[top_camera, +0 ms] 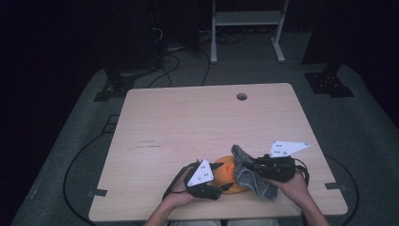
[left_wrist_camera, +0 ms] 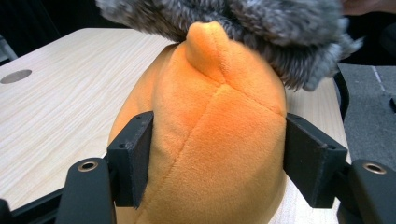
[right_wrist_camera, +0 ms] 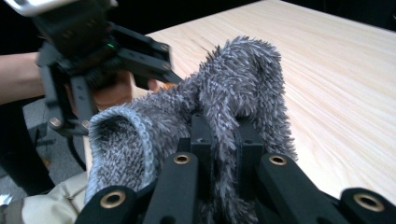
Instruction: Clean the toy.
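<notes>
Grippers, 2, both engaged. Left gripper (left_wrist_camera: 217, 163) is clamping the orange plush toy (left_wrist_camera: 210, 135) on both flanks, pads pressing into the fabric, toy sitting at the table's (top_camera: 188, 122) near edge. Right gripper (right_wrist_camera: 222, 154) is pinching the grey fuzzy sock (right_wrist_camera: 233, 93) tightly between closed jaws. Sock is draping over the toy's right, upper end, so the right hand is nearer for pulling it on.

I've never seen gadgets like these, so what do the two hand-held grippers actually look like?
Both are black. The left gripper and right gripper each carry a pale three-cornered plate with small dark dots. Each has two blocky black jaws on arms with brass-ringed holes. A black cable trails from the left gripper. The forearms are bare.
</notes>
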